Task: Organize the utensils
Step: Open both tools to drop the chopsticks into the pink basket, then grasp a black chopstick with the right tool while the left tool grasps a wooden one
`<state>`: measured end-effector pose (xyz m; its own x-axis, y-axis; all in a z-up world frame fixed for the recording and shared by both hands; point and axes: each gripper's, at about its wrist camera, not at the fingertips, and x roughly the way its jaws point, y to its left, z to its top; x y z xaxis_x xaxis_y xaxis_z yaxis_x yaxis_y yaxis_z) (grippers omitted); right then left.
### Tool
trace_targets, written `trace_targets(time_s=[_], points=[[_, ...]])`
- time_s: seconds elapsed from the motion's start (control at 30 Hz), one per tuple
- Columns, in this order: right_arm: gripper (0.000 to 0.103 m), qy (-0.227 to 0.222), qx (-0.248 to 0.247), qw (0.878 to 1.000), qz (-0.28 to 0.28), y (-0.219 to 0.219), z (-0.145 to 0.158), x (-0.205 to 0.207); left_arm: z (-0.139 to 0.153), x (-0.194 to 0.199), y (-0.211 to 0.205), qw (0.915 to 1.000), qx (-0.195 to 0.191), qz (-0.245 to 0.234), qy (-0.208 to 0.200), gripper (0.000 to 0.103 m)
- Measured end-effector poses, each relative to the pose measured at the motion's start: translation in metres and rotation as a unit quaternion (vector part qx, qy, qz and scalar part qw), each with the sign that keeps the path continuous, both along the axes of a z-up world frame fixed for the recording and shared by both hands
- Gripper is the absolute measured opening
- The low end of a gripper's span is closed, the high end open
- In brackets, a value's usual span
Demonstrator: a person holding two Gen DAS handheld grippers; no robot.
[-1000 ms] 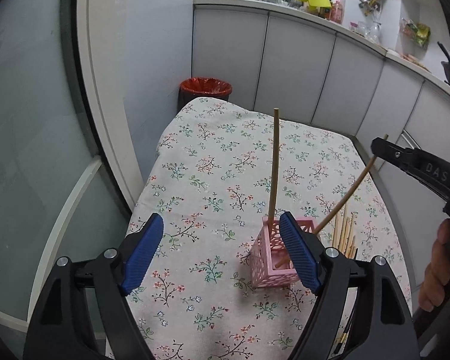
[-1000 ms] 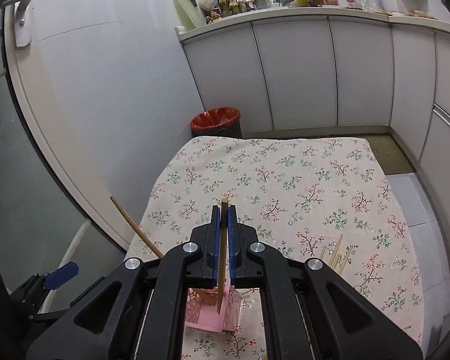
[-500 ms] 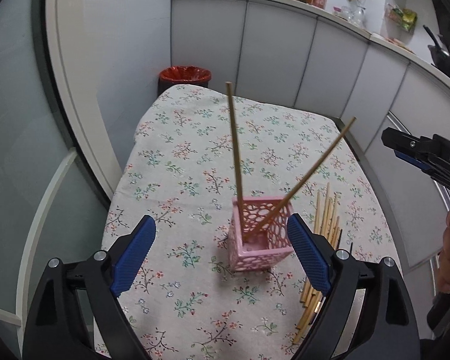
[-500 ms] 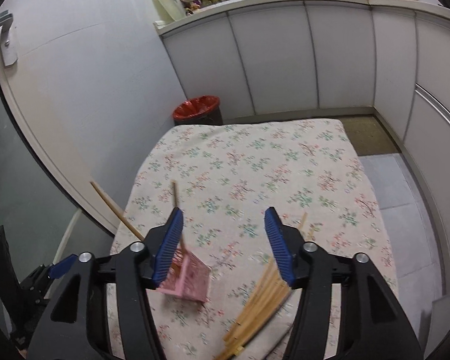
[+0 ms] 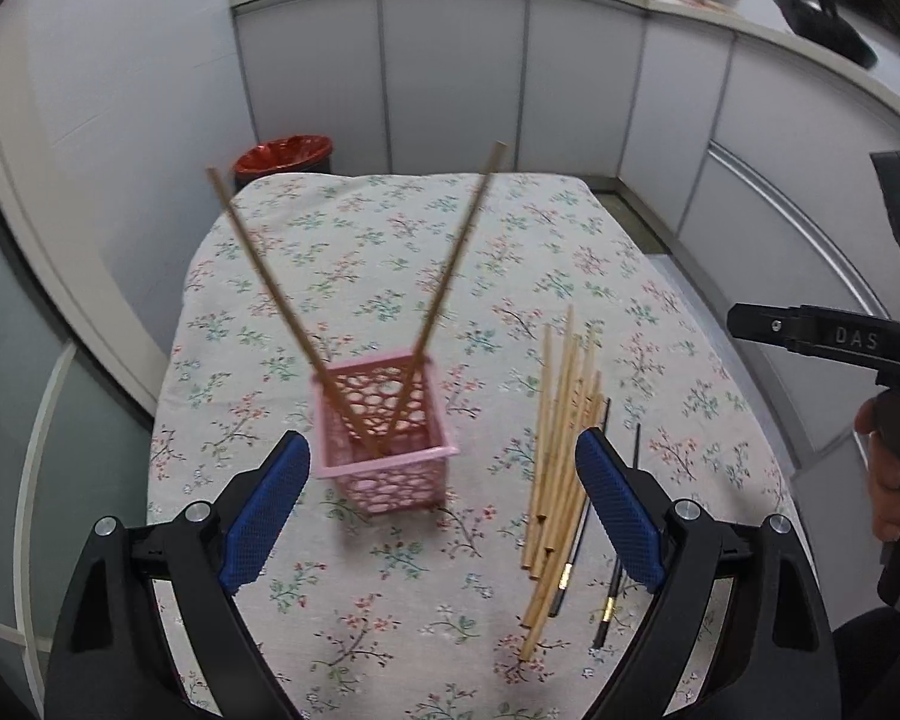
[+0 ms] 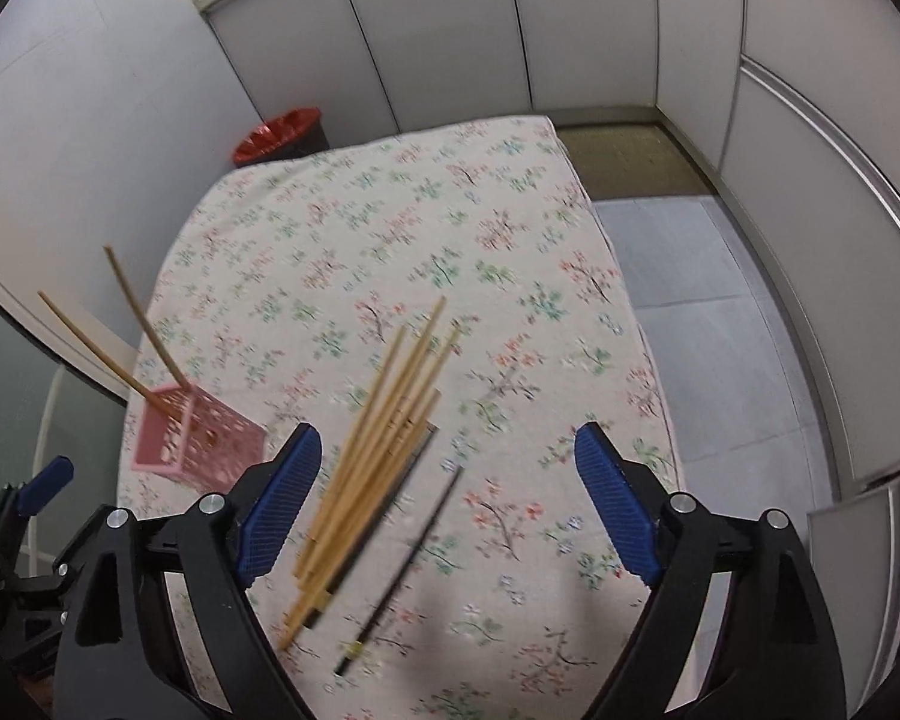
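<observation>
Your left gripper [image 5: 444,495] hangs over the near part of the table [image 5: 354,228] with its blue pads spread wide and nothing between them. The pink basket [image 5: 384,438] stands on the flowered cloth just ahead of the left pad, upright, and two wooden chopsticks [image 5: 456,252] stand in it, their lower ends crossing inside and their tops leaning apart in a V.

To the right of the basket, the bundle of loose wooden chopsticks [image 5: 561,444] lies flat on the cloth, running roughly away from you, with two thin dark chopsticks [image 5: 621,546] beside it on the right. The right pad of your left gripper sits over the near part of that pile.

Your right gripper [image 6: 447,501] is also wide apart and empty. In its own view the loose bundle [image 6: 378,450] lies between the pads, nearer the left one, slanting up to the right, and one dark chopstick [image 6: 405,564] lies just to the right of the bundle. The pink basket [image 6: 195,444] shows to the left, well clear of those pads. A red bin [image 5: 285,153] stands on the floor past the far end of the table. Your right hand [image 5: 888,474] shows at the right edge of the left view, wrapped round the gripper handle.
</observation>
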<state>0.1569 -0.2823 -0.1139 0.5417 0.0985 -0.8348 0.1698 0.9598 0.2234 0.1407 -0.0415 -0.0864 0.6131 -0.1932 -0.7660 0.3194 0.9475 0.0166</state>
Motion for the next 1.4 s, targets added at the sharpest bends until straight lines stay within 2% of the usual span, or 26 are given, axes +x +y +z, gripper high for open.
trace_targets(time_s=[0.17,0.3,0.37,0.57,0.73,0.87,0.93,0.97,1.03,1.23,1.4], points=[[0.083,0.053,0.029,0.998,-0.001,-0.016,-0.033,0.001,-0.017,-0.001,-0.029,0.9986,0.021,-0.032,0.035,0.088],[0.069,0.113,0.061,0.992,0.008,-0.014,-0.071,0.010,-0.028,-0.001,-0.038,0.9968,0.009,-0.041,0.068,0.088],[0.065,0.137,0.071,0.988,0.015,-0.008,-0.085,0.013,-0.033,0.000,-0.039,0.9959,0.005,-0.039,0.082,0.088],[0.051,0.187,0.066,0.980,0.030,0.018,-0.120,0.025,-0.047,0.000,-0.034,0.9931,0.002,-0.041,0.110,0.084],[0.043,0.183,0.047,0.981,0.035,0.036,-0.124,0.032,-0.050,0.000,-0.027,0.9923,0.004,-0.042,0.116,0.080],[0.029,0.177,-0.034,0.983,0.040,0.053,-0.123,0.031,-0.049,-0.001,-0.026,0.9915,0.001,-0.047,0.121,0.073],[0.016,0.172,-0.072,0.981,0.054,0.059,-0.123,0.028,-0.049,-0.002,-0.027,0.9912,0.003,-0.052,0.122,0.066],[0.015,0.170,-0.076,0.981,0.058,0.059,-0.123,0.027,-0.049,-0.004,-0.029,0.9909,0.005,-0.056,0.122,0.065],[0.004,0.172,-0.050,0.982,0.054,0.046,-0.122,0.025,-0.049,-0.005,-0.032,0.9903,0.005,-0.061,0.125,0.058],[0.003,0.162,0.014,0.986,0.027,0.001,-0.108,0.012,-0.056,-0.013,-0.055,0.9860,0.011,-0.096,0.136,0.042],[0.003,0.149,0.038,0.988,0.018,-0.021,-0.098,0.002,-0.082,0.000,-0.089,0.9767,0.013,-0.123,0.175,0.034]])
